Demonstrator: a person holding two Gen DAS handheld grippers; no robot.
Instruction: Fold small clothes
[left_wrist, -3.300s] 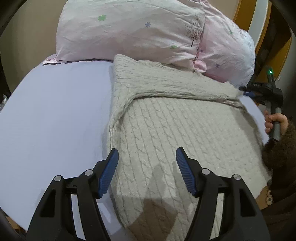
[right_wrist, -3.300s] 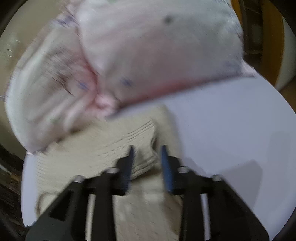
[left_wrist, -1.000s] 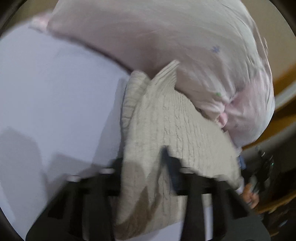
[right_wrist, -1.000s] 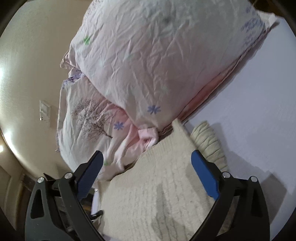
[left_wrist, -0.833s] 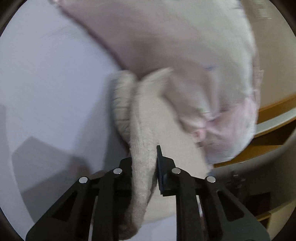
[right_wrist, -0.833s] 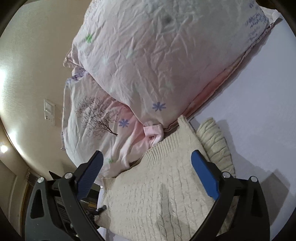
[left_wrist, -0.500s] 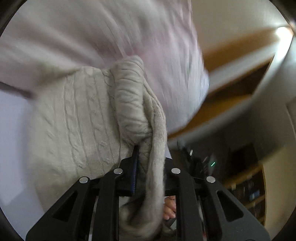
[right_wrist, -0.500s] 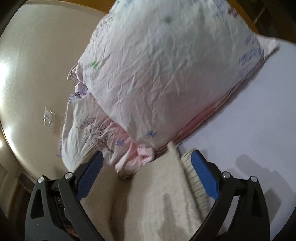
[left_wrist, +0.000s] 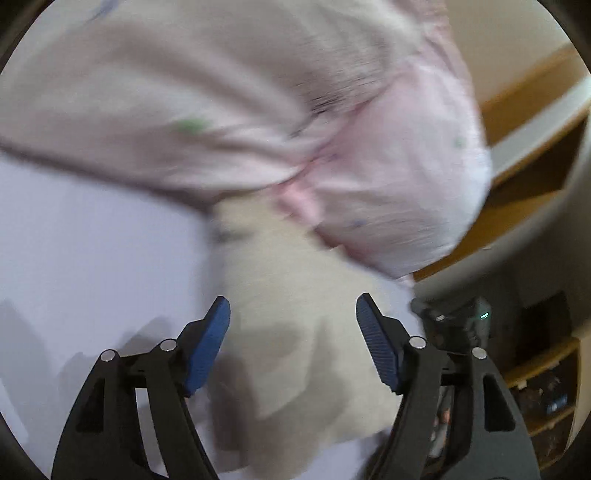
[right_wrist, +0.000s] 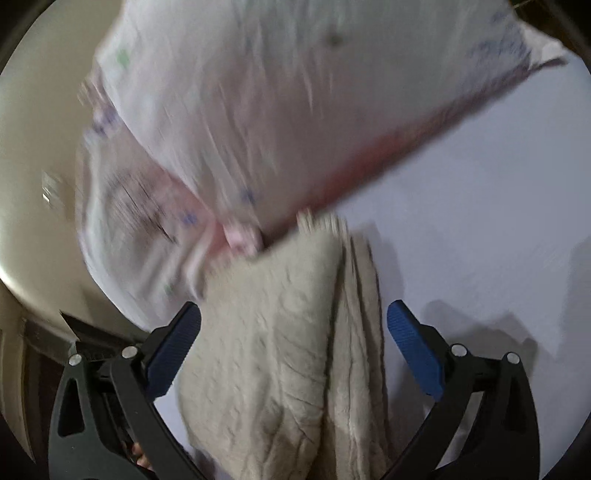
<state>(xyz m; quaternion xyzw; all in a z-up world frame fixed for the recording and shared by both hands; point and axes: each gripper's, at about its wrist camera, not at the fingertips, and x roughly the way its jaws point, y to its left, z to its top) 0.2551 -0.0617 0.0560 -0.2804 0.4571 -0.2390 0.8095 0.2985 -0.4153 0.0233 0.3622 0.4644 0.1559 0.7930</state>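
Both grippers hanging open over the folded knit

The cream sweater (right_wrist: 280, 354) is lying low-centre, below the pink pillows (right_wrist: 280, 110), left gripper (left_wrist: 293, 347) and right gripper (right_wrist: 293, 350) gaping, empty. Soft, thick, floppy; through blur, probably best pinching its doubled edge.

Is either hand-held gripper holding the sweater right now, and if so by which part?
Nothing is held. The left hand-held gripper and right hand-held gripper are both open, with the folded cream sweater lying loose between the fingers.

Pink pillows (right_wrist: 295, 110) lean on a cream wall (right_wrist: 40, 155) above a pale bedsheet (right_wrist: 480, 221).
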